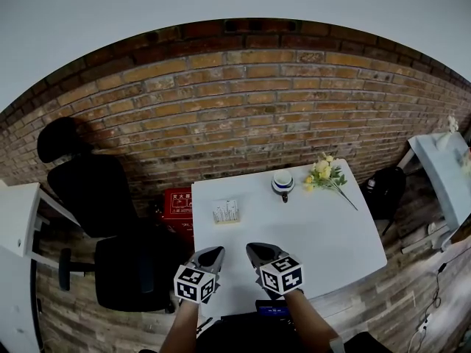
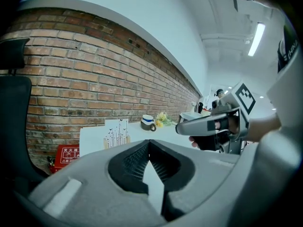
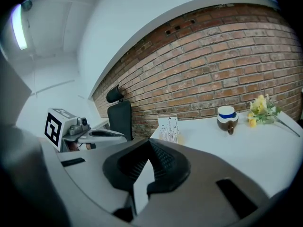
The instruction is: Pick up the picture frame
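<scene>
The picture frame [image 1: 226, 211] is a small white card with thin plant drawings, upright on the white table [image 1: 324, 234] toward its left side. It also shows in the left gripper view [image 2: 116, 132] and the right gripper view [image 3: 168, 128]. My left gripper [image 1: 215, 253] and right gripper [image 1: 255, 249] hover side by side over the table's near edge, short of the frame. Both are shut with nothing between the jaws. The left gripper's tip [image 2: 148, 143] and the right gripper's tip [image 3: 149, 142] meet at a point in their own views.
A blue-and-white mug [image 1: 282, 182] and a yellow flower sprig [image 1: 324, 174] sit at the table's far side. A black office chair [image 1: 103, 219] stands left of the table, a red box [image 1: 177, 204] behind it by the brick wall. Another white table [image 1: 445, 171] is at right.
</scene>
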Action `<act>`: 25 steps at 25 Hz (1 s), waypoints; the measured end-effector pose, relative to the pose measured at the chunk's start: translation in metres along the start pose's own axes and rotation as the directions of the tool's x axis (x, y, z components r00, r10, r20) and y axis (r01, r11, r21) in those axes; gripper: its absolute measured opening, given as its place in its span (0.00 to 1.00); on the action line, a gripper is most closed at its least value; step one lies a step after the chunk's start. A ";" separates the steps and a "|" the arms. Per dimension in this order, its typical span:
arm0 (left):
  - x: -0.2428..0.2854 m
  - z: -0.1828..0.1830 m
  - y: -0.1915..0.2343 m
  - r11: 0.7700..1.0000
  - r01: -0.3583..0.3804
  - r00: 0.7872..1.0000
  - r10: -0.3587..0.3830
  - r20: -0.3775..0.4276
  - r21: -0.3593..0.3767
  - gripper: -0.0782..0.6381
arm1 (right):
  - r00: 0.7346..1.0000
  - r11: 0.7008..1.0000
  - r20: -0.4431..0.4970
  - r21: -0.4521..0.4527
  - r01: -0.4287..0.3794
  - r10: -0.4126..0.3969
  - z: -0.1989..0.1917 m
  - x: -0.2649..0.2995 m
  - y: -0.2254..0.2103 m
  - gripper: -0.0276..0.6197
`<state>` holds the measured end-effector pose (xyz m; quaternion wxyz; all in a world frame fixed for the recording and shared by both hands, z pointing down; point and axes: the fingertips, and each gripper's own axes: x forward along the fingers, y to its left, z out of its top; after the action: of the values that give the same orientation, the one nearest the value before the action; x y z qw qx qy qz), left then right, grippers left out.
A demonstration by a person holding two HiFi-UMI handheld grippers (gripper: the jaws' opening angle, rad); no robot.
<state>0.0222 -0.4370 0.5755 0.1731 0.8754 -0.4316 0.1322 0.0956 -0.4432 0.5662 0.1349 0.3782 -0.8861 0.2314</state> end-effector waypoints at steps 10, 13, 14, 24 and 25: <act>0.000 -0.022 0.001 1.000 -0.001 0.996 0.002 -0.091 0.016 0.13 | 0.988 0.992 -0.094 -0.003 -0.123 0.122 -0.020 0.001 -0.018 0.06; 0.002 -0.028 0.024 1.000 -0.004 0.993 0.006 -0.121 0.016 0.13 | 0.983 0.993 -0.143 -0.028 -0.117 0.112 -0.024 0.013 -0.034 0.06; 0.004 -0.029 0.035 1.000 -0.010 0.991 0.012 -0.132 0.017 0.13 | 0.982 0.994 -0.158 -0.037 -0.106 0.099 -0.024 0.019 -0.040 0.06; 0.067 -0.021 0.116 0.998 -0.021 0.983 0.032 -0.180 0.059 0.21 | 0.973 0.996 -0.228 -0.091 0.013 -0.033 -0.013 0.095 -0.093 0.18; 0.074 -0.021 0.120 0.998 -0.017 0.982 0.029 -0.184 0.062 0.23 | 0.973 0.996 -0.229 -0.091 0.022 -0.042 -0.012 0.103 -0.097 0.19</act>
<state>-0.0317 -0.5491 0.6454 0.1845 0.8590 -0.4196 0.2280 0.0971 -0.5586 0.6491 0.2569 0.3566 -0.8676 0.2324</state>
